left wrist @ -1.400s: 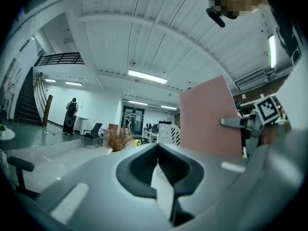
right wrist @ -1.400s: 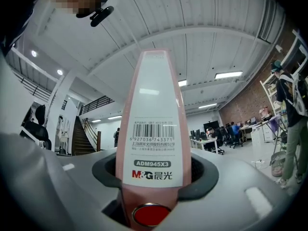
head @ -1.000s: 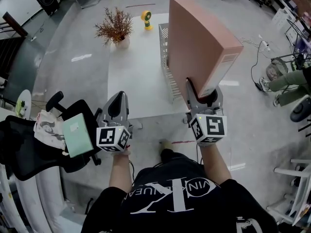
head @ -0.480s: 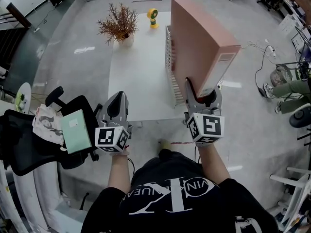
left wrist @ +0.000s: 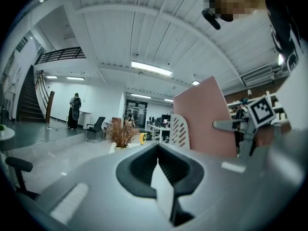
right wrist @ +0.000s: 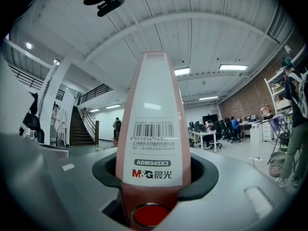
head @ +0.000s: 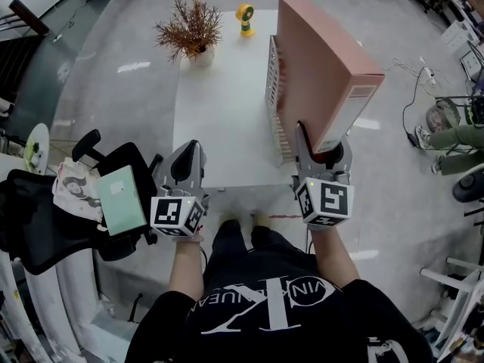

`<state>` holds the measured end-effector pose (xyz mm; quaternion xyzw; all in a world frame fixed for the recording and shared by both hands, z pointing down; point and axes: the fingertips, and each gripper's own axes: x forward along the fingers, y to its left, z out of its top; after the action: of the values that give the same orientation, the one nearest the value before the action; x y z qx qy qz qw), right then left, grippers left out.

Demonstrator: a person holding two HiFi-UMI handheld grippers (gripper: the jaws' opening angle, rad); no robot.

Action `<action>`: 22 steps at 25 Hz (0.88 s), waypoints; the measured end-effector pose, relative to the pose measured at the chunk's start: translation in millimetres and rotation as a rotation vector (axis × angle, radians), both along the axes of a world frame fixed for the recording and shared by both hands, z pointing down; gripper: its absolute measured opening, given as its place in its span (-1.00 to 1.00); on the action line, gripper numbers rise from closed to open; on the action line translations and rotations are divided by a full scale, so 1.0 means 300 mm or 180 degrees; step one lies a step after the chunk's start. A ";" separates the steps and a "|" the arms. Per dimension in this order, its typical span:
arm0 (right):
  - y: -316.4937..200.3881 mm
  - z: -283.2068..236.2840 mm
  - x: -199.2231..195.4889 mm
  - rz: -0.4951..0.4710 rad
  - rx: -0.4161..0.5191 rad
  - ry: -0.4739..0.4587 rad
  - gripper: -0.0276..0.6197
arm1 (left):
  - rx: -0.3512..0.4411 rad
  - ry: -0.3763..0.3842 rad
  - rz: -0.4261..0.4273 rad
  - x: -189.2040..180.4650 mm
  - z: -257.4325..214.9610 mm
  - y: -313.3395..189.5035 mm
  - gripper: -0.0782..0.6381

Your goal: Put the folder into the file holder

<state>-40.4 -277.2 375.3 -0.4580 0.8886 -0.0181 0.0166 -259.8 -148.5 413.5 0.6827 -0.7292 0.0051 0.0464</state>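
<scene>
Fingers of right gripper grip folder | left gripper fingers together

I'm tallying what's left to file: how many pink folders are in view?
1. The pink folder is gripped at its spine by the right gripper, near the file holder at the white table's right edge. Others could be hidden behind it.
</scene>
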 end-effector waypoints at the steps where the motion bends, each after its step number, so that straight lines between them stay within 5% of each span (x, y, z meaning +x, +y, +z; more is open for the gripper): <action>1: -0.003 -0.006 -0.005 0.0018 -0.0008 0.0000 -0.02 | -0.0006 0.0006 0.0050 -0.004 0.000 -0.015 -0.78; 11: -0.018 -0.042 -0.077 0.0379 0.0064 0.0073 -0.02 | -0.0064 0.0064 0.0524 -0.070 0.003 -0.125 -0.78; 22: -0.040 -0.057 -0.124 0.0604 0.0380 -0.0036 -0.02 | -0.0140 0.0144 0.0695 -0.105 0.033 -0.159 -0.78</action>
<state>-77.7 -289.3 358.1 -0.5382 0.8406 0.0339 0.0505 -291.3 -196.1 423.2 0.7568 -0.6490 0.0108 0.0770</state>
